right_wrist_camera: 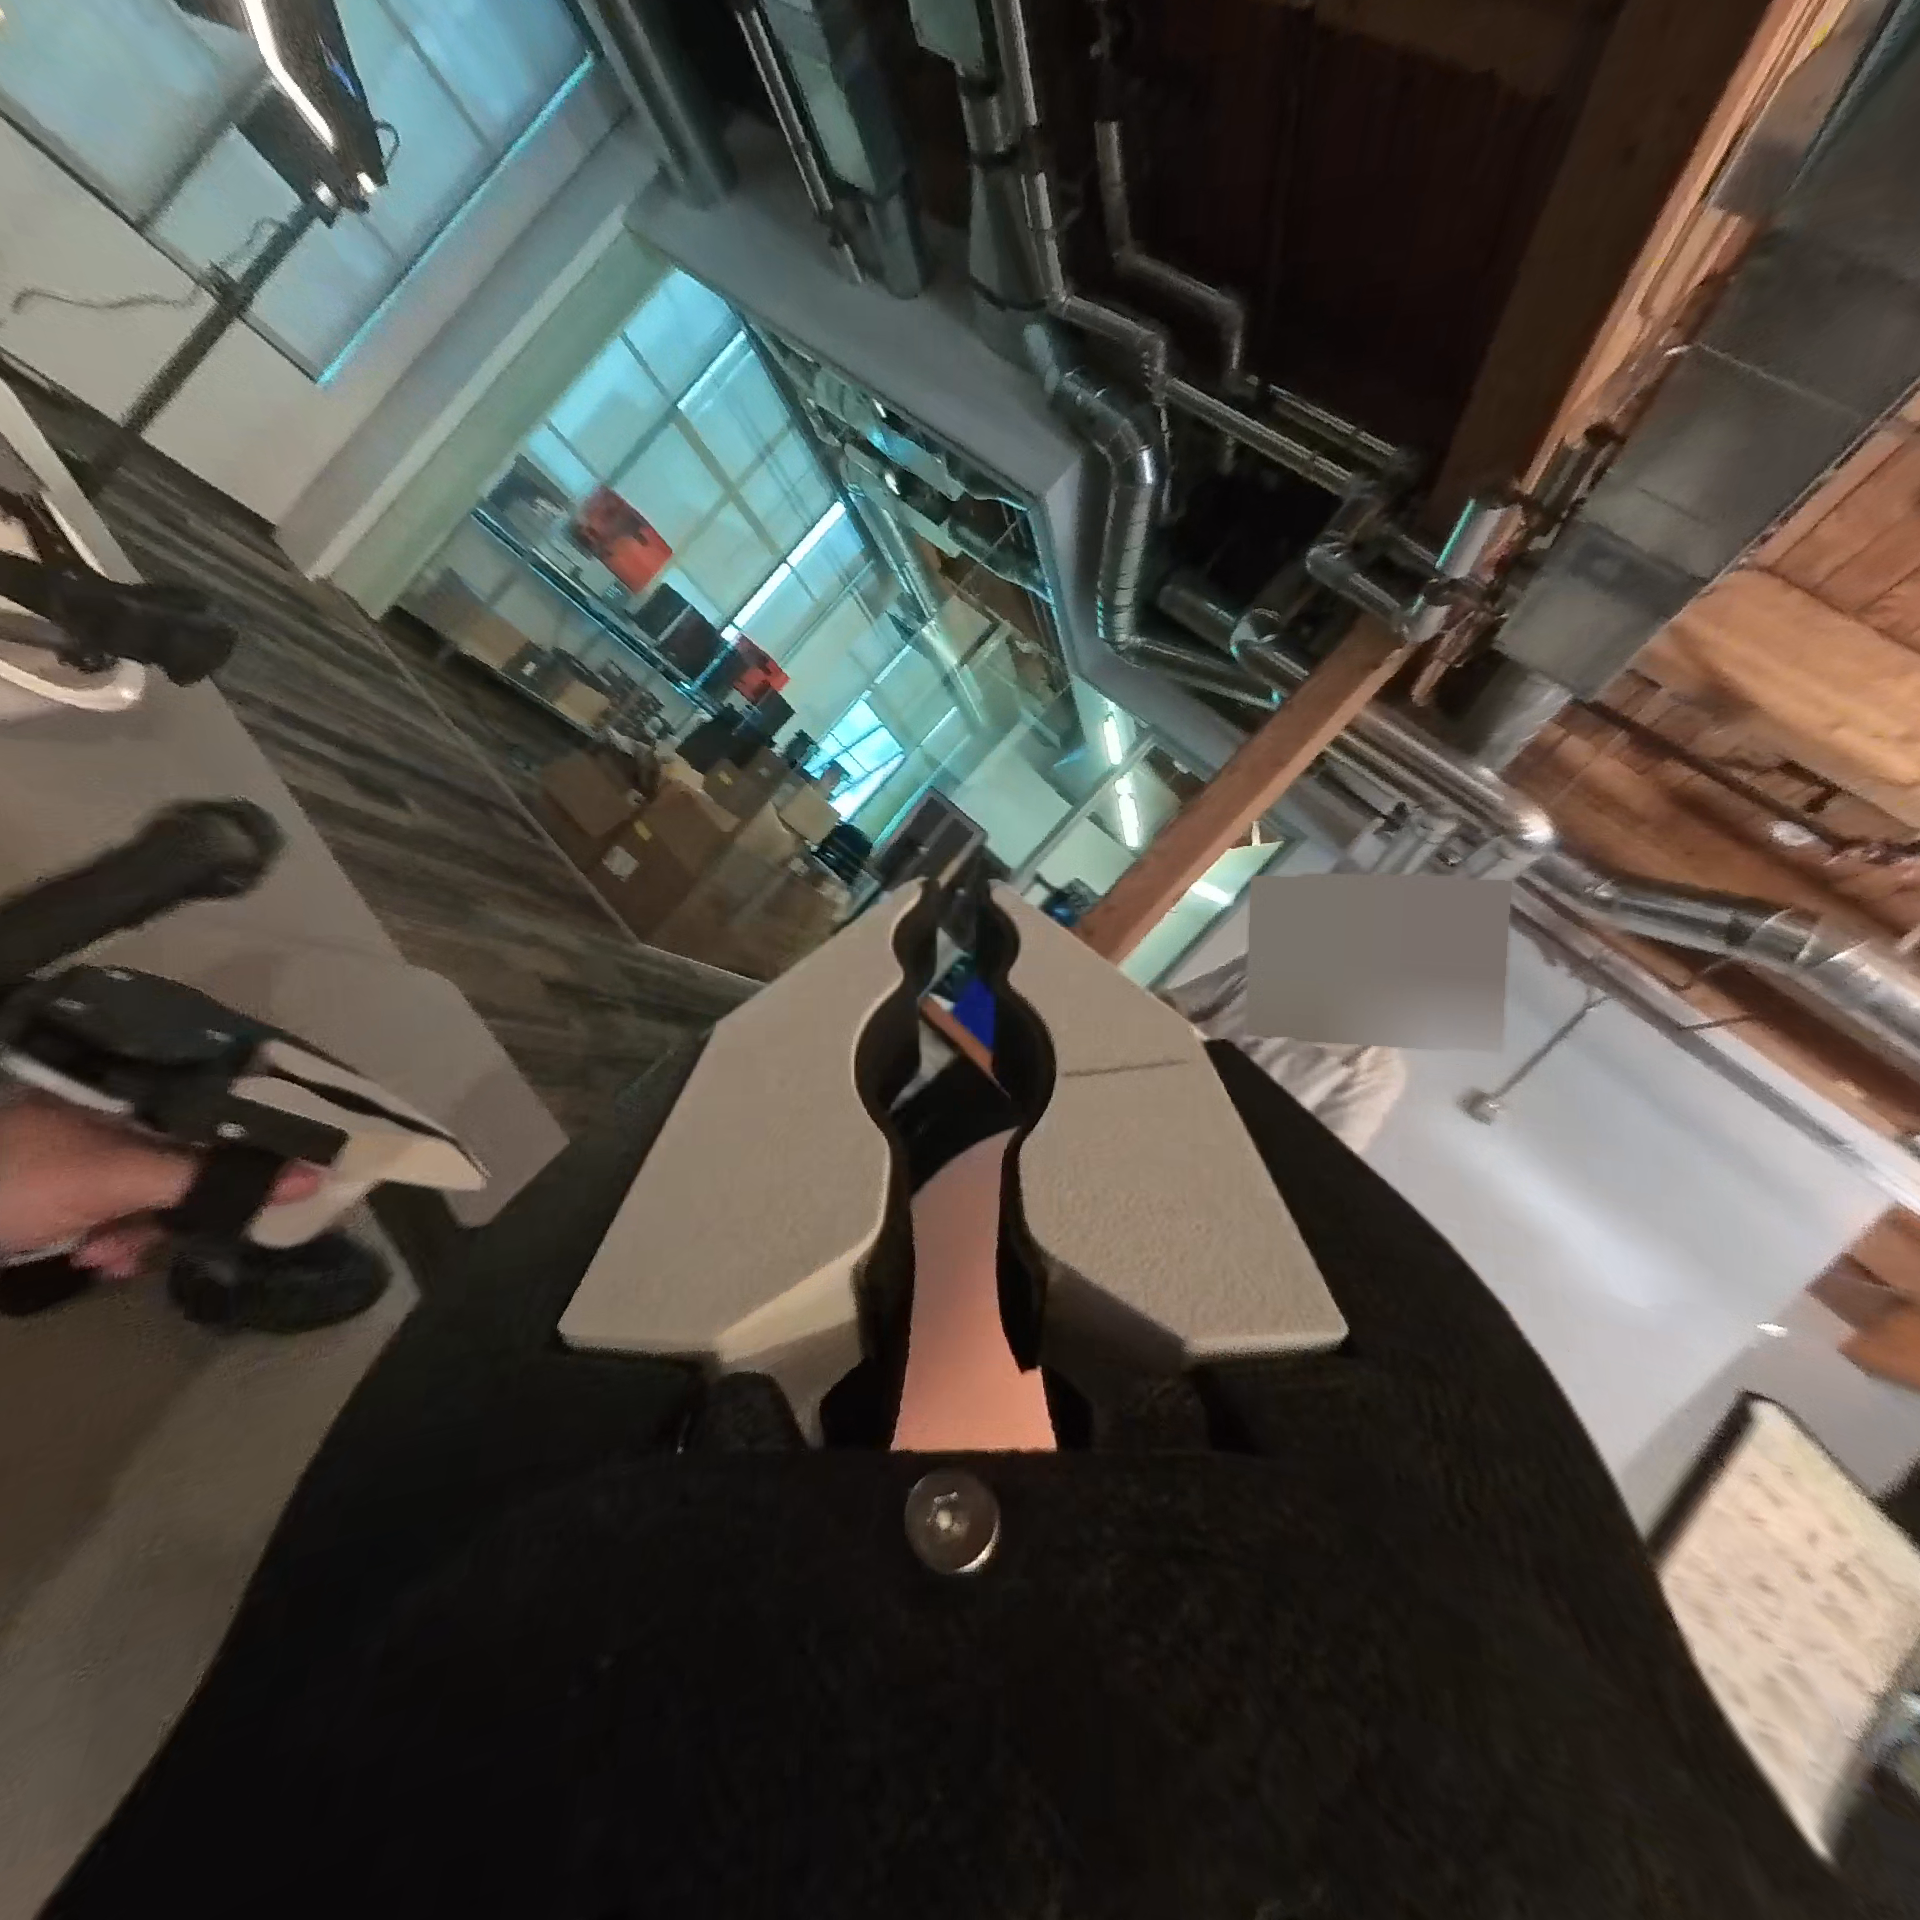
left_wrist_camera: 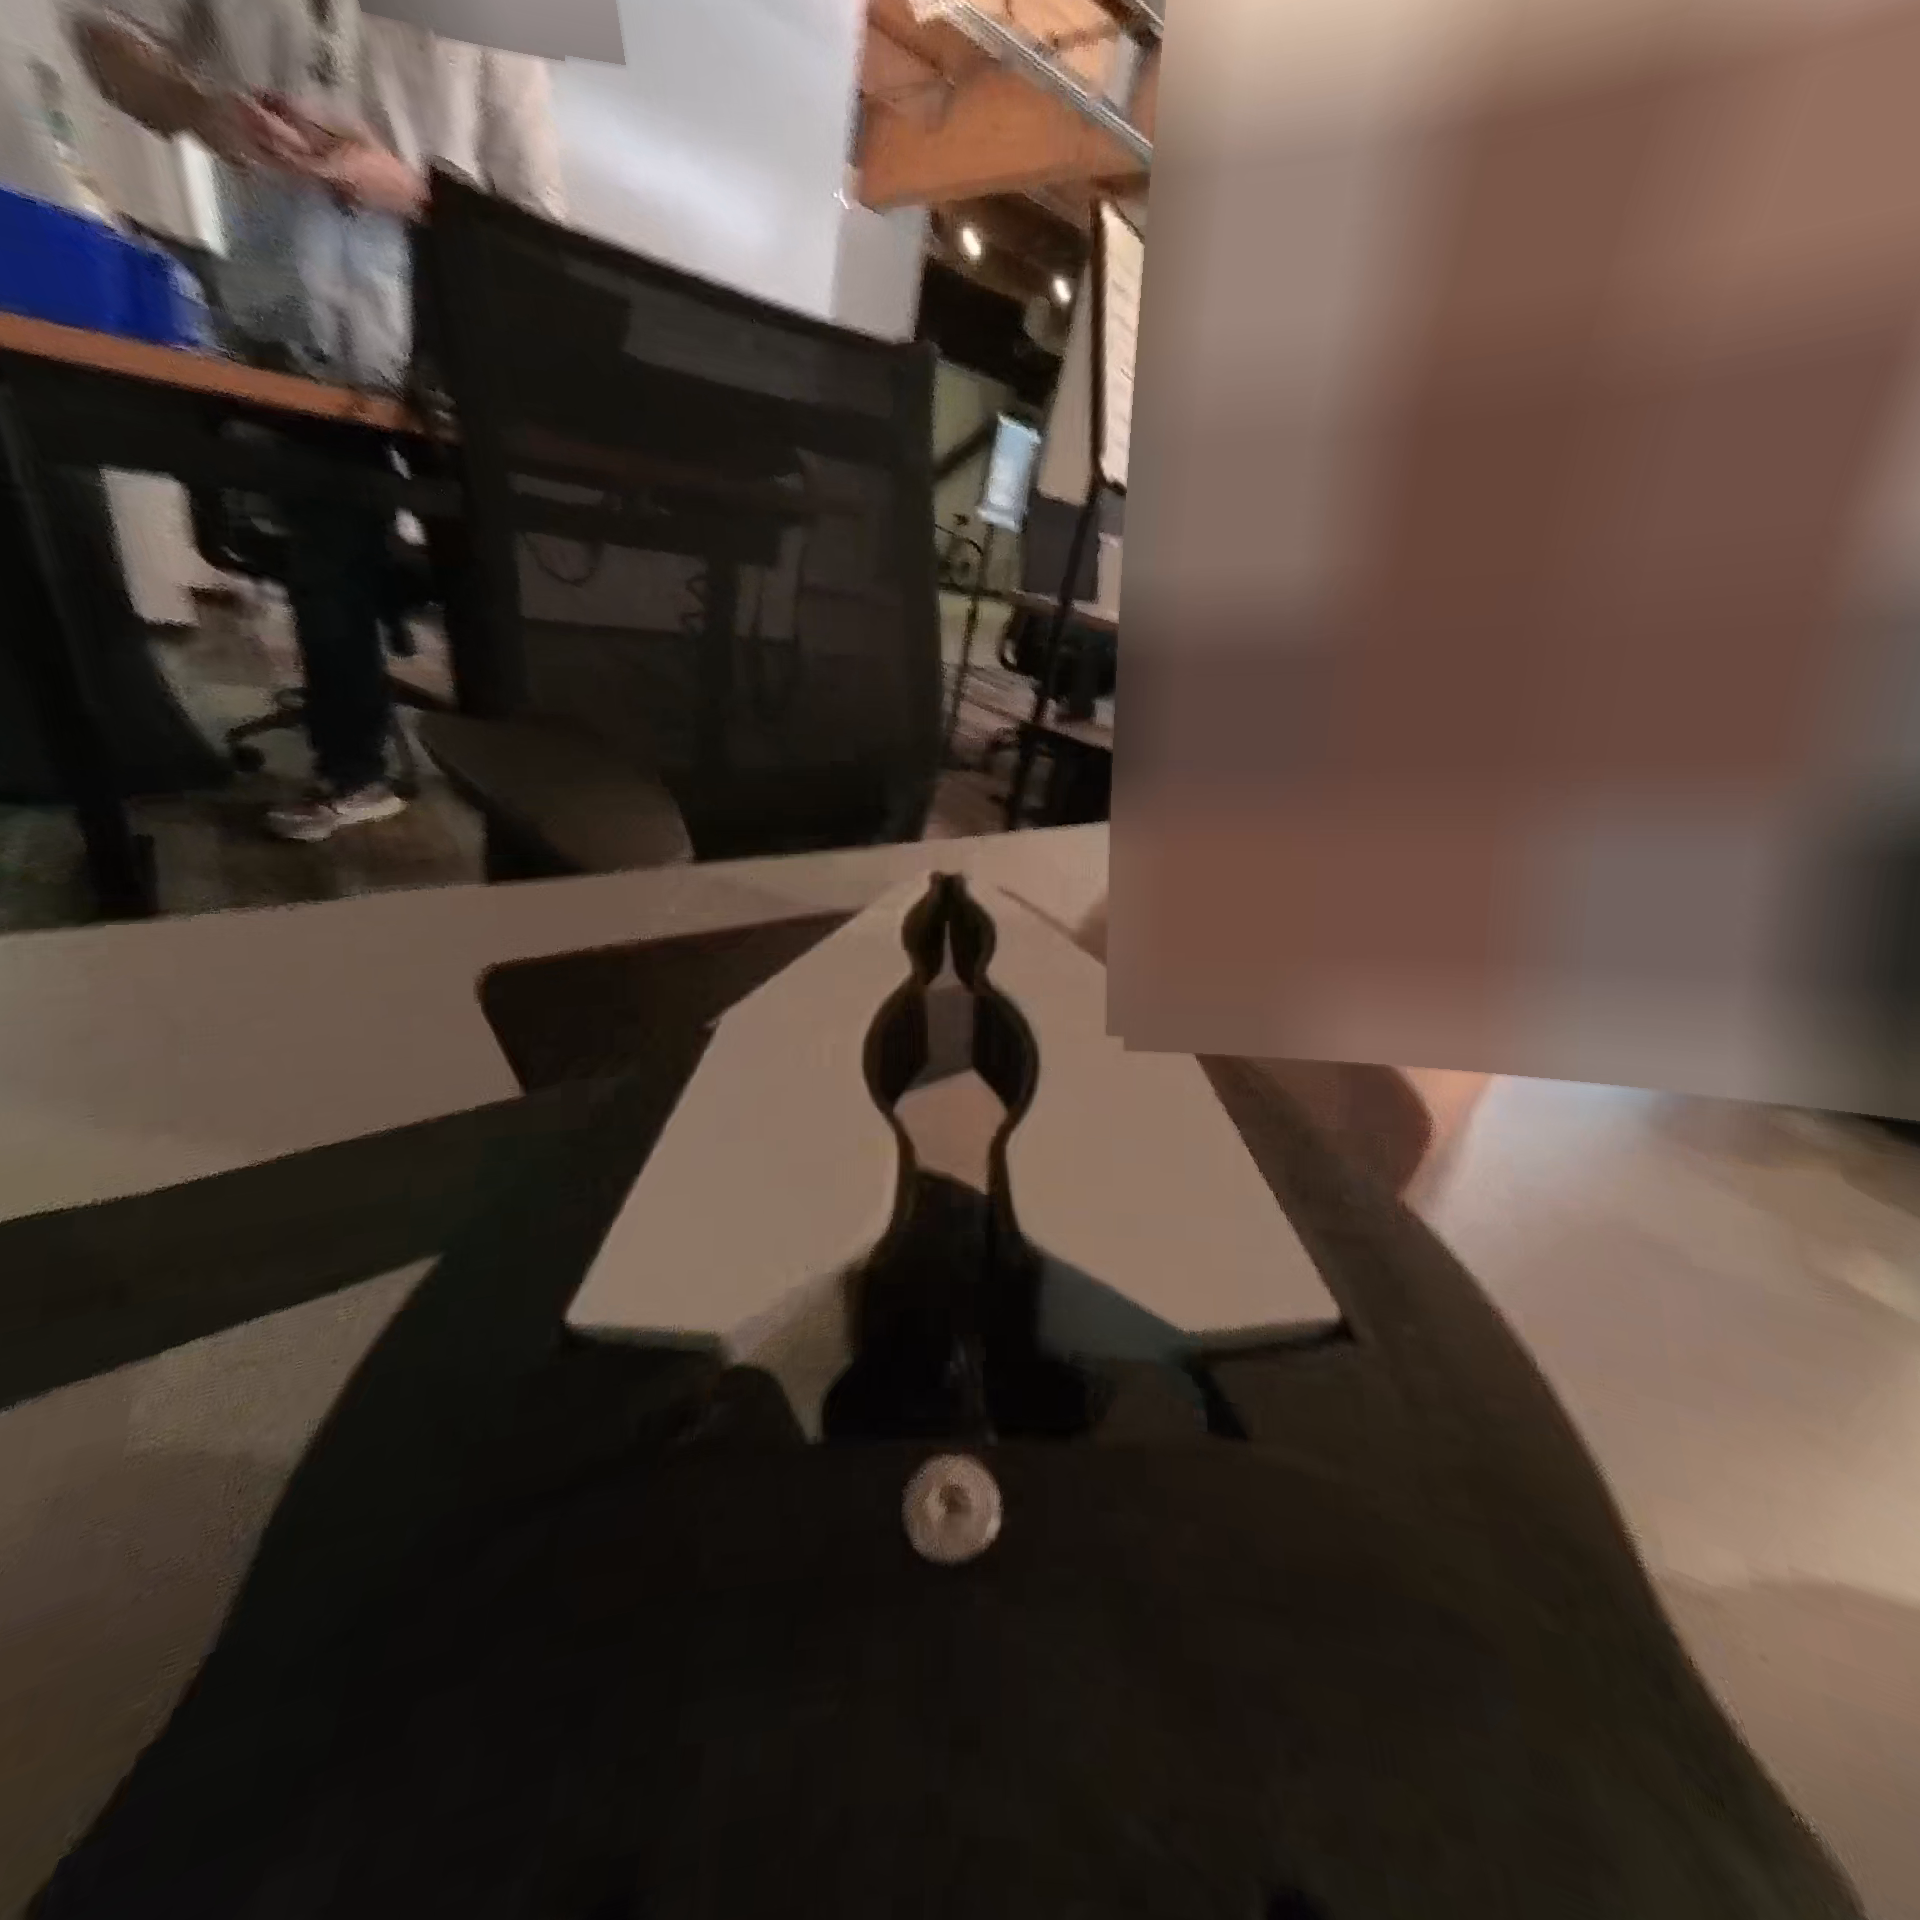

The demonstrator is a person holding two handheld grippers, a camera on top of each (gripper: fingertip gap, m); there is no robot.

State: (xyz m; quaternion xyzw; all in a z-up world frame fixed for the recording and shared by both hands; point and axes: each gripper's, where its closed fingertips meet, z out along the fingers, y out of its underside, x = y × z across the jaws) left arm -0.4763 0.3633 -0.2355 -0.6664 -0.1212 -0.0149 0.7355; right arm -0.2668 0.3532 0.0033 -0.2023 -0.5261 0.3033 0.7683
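Grey-fingered left gripper (left_wrist_camera: 951, 891) and right gripper (right_wrist_camera: 961, 896) both closed empty, above a pale table (left_wrist_camera: 260, 1018)

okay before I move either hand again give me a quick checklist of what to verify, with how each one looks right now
1. Left tongs empty: ok. The tips meet and nothing sits between them.
2. Right tongs empty: ok. They are closed, with only background showing through the gaps.
3. Left tongs over the table: ok. They point low along the pale top toward its far edge.
4. Right tongs aimed at a work surface: not ok. They are tilted up toward the ceiling pipes and windows.
5. Space ahead of the left tongs: cannot tell. A black mesh chair and a standing person are beyond the table; the right side is blurred out.
6. Something to pick up within reach: cannot tell. Neither view shows any.
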